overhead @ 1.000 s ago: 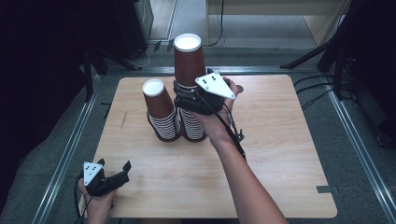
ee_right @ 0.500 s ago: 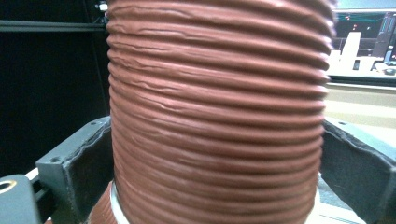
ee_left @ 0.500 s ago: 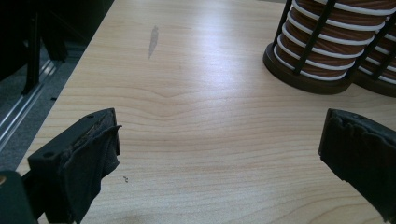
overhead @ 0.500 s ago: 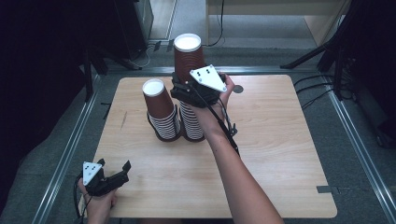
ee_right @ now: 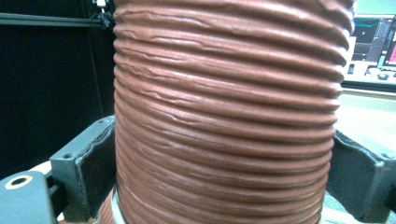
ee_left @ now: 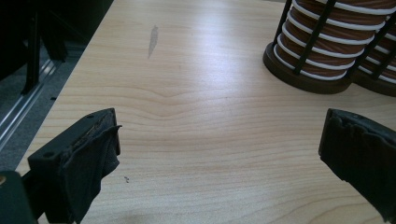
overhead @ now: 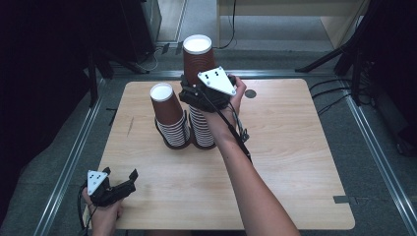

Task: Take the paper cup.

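Top cup [overhead: 198, 58]: upright on the taller stack, far middle of the table [overhead: 295, 162].
Right gripper [overhead: 193, 94]: jaws just closing, seemingly pressing its sides.
Left gripper [overhead: 129, 180]: wide open, empty, well apart.

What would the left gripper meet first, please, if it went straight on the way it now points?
Probably bare table at first; farther along its line stands the shorter cup stack's black holder, slightly right of centre, though depth is hard to judge.

A pale wooden table [overhead: 295, 162] carries two black cup racks [overhead: 172, 142] side by side.
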